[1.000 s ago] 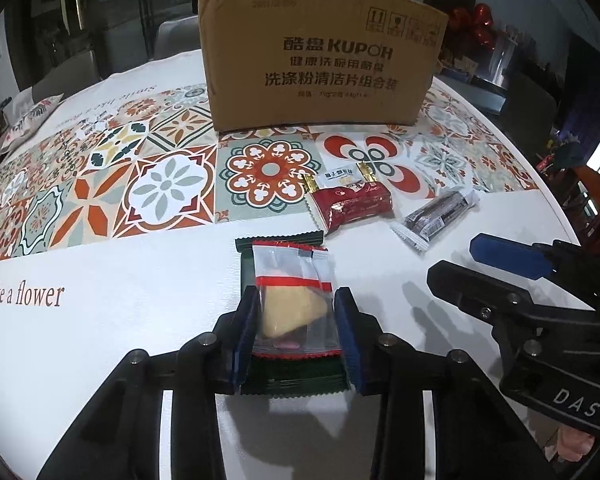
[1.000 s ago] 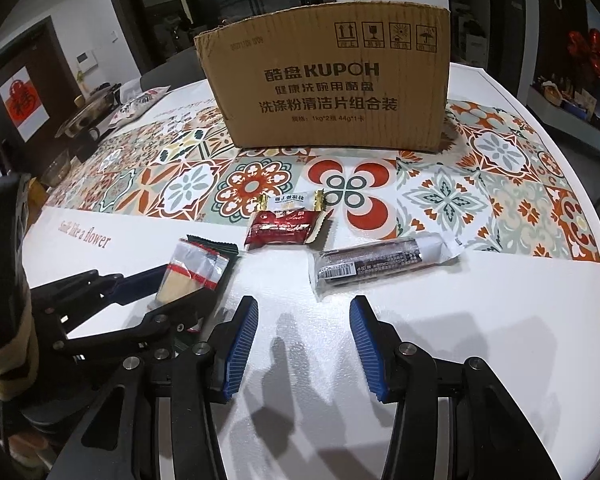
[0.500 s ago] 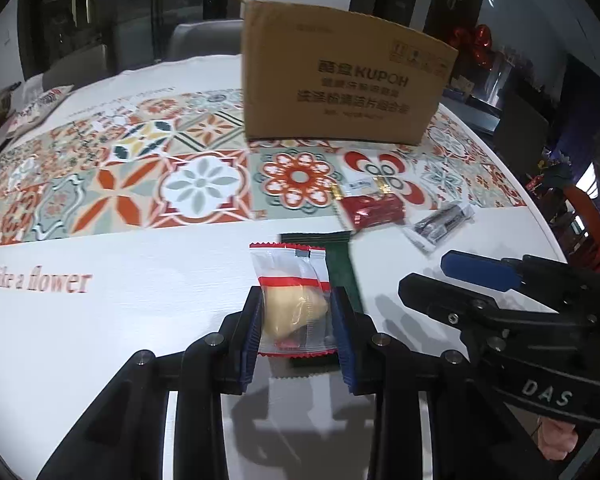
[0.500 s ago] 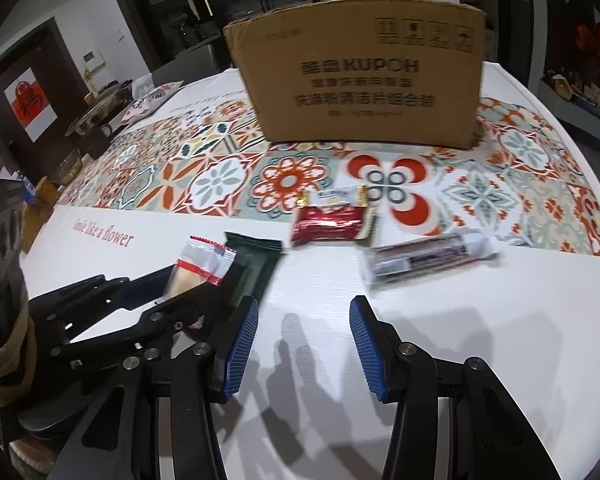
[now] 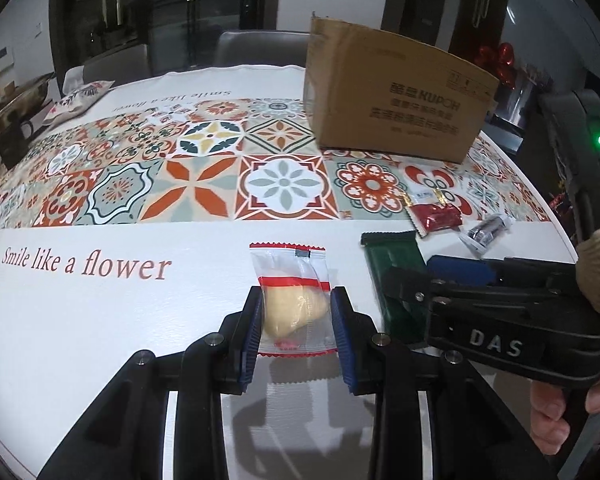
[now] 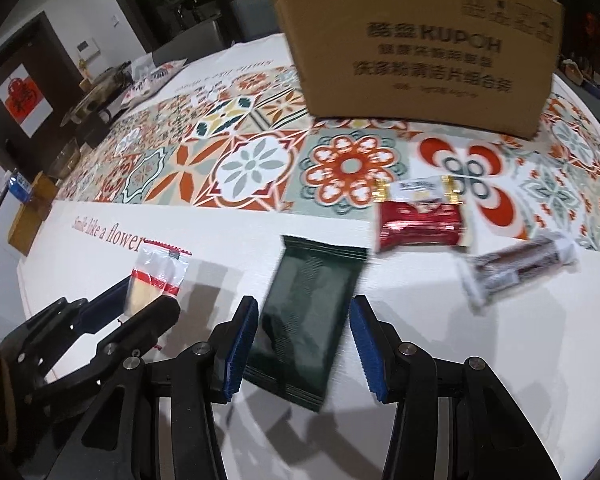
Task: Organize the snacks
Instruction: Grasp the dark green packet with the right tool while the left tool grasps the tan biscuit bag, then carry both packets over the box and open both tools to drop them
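Note:
My left gripper (image 5: 297,295) is shut on a clear packet with red stripes (image 5: 294,280) that holds a pale yellow pastry, just above the white table (image 5: 100,320). The same packet (image 6: 158,276) shows at the left of the right wrist view. A dark green packet (image 6: 310,288) lies flat on the table between the fingers of my right gripper (image 6: 304,302), which is open; its blue pads stand either side without pressing. Farther back lie a red packet (image 6: 420,224), a small white and gold packet (image 6: 418,190) and a dark bar in a clear wrapper (image 6: 520,264).
A brown cardboard box (image 6: 420,52) stands on the patterned tile strip (image 5: 196,184) at the back. A hand (image 5: 560,412) holds the right gripper's handle. A printed bag (image 5: 80,96) and dark dishes sit at the far left edge; chairs stand behind.
My left gripper has carried the clear packet to the left, off the green packet. My right gripper has moved left and now straddles the green packet.

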`<state>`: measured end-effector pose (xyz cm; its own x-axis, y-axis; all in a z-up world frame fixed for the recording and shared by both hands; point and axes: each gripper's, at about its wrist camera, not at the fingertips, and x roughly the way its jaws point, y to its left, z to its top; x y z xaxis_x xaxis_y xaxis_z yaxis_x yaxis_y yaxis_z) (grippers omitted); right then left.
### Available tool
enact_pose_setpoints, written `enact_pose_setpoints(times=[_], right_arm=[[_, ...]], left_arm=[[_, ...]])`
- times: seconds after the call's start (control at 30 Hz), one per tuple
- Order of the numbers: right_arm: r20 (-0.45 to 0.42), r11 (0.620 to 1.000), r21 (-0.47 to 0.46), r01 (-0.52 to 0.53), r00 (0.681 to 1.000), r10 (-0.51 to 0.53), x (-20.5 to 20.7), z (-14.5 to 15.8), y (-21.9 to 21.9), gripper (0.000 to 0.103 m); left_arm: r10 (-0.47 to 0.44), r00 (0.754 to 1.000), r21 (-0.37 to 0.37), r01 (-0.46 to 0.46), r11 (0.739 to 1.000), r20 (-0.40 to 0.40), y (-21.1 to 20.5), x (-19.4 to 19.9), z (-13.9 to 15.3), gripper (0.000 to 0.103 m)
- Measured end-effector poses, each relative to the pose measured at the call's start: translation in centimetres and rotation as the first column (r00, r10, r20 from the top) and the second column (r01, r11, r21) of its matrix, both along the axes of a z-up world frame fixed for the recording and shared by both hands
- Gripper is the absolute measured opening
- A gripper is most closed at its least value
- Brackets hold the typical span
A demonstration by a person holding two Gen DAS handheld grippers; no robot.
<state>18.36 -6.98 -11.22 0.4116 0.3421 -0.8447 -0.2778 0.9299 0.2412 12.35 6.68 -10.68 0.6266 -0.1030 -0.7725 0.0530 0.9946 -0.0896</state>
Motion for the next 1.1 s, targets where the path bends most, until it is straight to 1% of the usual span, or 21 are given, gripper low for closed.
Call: enact_pose_setpoints(times=[0.17, 0.2, 0.27, 0.33, 0.43, 0.53, 0.63, 0.73, 0.9, 1.0, 1.1], right_arm=[[0.0, 0.999, -0.039, 0.014, 1.0, -0.014, 0.7, -0.4, 1.4, 0.049], [-0.003, 0.999, -0.034, 0.013, 1.0, -0.013, 0.8, -0.4, 1.5, 0.049], [0.011, 0.998, -0.065, 0.019, 1.0, -0.019, 0.9, -0.4, 1.9, 0.049], [0.025, 0.995, -0.096, 0.001, 1.0, 0.001, 0.8, -0.5, 2.5, 0.049], [0.05, 0.991, -0.131, -0.017, 0.998, 0.023, 0.5, -0.6, 3.0, 0.049], [0.069, 0.983, -0.178, -0.036, 0.996, 0.049, 0.3, -0.7, 3.6, 0.049], [0.087, 0.981, -0.192, -0.04, 0.995, 0.058, 0.3, -0.7, 3.7, 0.047], [0.092, 0.984, -0.174, -0.04, 0.994, 0.057, 0.2, -0.7, 3.4, 0.046], [0.07, 0.994, -0.101, -0.046, 0.996, 0.053, 0.0, -0.4, 2.3, 0.046], [0.075, 0.995, -0.091, -0.042, 0.996, 0.049, -0.3, -0.2, 1.8, 0.046], [0.082, 0.997, -0.074, -0.032, 0.996, 0.038, -0.3, 0.4, 1.0, 0.046]], left_arm=[[0.013, 1.0, -0.007, -0.012, 1.0, 0.003, 0.5, -0.1, -0.2, 0.033], [0.016, 1.0, -0.007, -0.016, 1.0, 0.003, 0.6, 0.0, -0.2, 0.033], [0.03, 1.0, -0.015, -0.03, 0.999, 0.0, 1.0, 0.0, -0.4, 0.033], [0.036, 0.999, -0.024, -0.036, 0.999, -0.005, 1.3, 0.0, -0.5, 0.033], [0.045, 0.999, -0.013, -0.045, 0.999, -0.005, 1.3, 0.0, -0.6, 0.033], [0.05, 0.999, -0.025, -0.051, 0.998, -0.02, 1.5, 0.2, -0.9, 0.033], [0.051, 0.998, -0.036, -0.052, 0.998, -0.029, 1.5, 0.3, -1.0, 0.033], [0.052, 0.998, -0.047, -0.053, 0.997, -0.03, 1.5, 0.4, -0.8, 0.033], [0.045, 0.999, -0.057, -0.046, 0.997, -0.021, 1.1, 0.6, 0.0, 0.033], [0.034, 0.999, -0.049, -0.034, 0.998, -0.008, 0.6, 0.8, 0.8, 0.033], [0.013, 1.0, -0.07, -0.013, 0.997, 0.002, 0.1, 1.1, 1.8, 0.033]])
